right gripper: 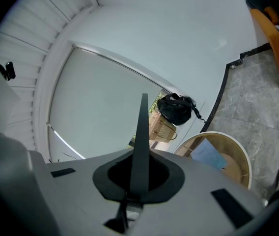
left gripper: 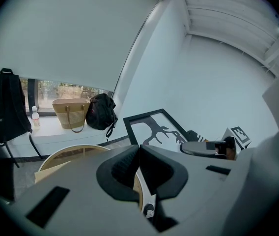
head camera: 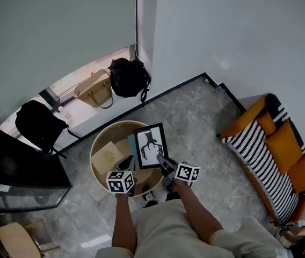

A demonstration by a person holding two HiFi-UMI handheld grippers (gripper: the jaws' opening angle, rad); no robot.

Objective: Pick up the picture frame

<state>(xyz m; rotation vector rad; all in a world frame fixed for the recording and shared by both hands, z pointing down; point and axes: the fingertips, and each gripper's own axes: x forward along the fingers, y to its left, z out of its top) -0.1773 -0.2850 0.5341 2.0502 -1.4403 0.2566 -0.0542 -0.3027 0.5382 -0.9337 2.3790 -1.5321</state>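
The right gripper (head camera: 166, 164) has its fingers clamped on the picture frame (head camera: 151, 145). In the right gripper view the dark edge of the frame runs straight up out of the closed fingers (right gripper: 142, 132), thin as a blade. From above, the grip sits at the frame's lower right corner, and the white face with its black branching print tilts up towards the camera.

The left gripper (head camera: 126, 164) sits just to the left of that frame, fingers pressed together with nothing between them.

Beyond and below both sets of fingers lies the round wooden bench (head camera: 96, 144), with a raised rim all round and a blue booklet (right gripper: 209, 156) lying inside it. The frame's far edge hangs over the bench's right side.

To the right of the right fingers, grey marble floor (head camera: 206, 117) stretches to the striped sofa (head camera: 270, 155), well apart. Past the bench, a black bag (head camera: 128, 77) and a tan bag (head camera: 94, 88) sit on the window ledge.
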